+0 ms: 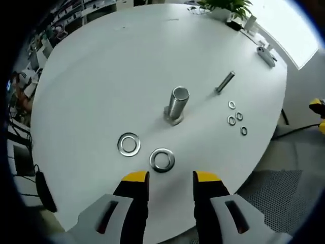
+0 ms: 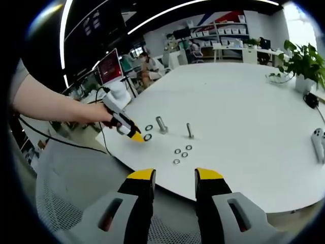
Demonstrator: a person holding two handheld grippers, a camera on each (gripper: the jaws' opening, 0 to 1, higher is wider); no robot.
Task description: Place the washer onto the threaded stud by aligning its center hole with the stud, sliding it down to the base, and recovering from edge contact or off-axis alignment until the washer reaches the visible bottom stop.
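In the left gripper view a thick threaded stud (image 1: pixel 177 103) stands upright on the white round table (image 1: pixel 101 76). Two large washers lie flat in front of it: one (image 1: pixel 129 144) to the left, one (image 1: pixel 162 159) just ahead of my left gripper (image 1: pixel 171 177), which is open and holds nothing. A thinner bolt (image 1: pixel 225 82) lies beyond the stud, with several small washers (image 1: pixel 236 118) near it. In the right gripper view my right gripper (image 2: pixel 174 176) is open, off the table's edge; the stud (image 2: pixel 161 125), thin bolt (image 2: pixel 189 130), large washers (image 2: pixel 148 132) and left gripper (image 2: pixel 136 135) appear far ahead.
A potted plant (image 1: pixel 226 7) and a game controller (image 1: pixel 266 55) sit at the table's far side. A person's arm (image 2: pixel 56 109) holds the left gripper. A mesh chair seat (image 2: pixel 66 203) lies below the right gripper. Desks, monitors and shelves stand behind the table.
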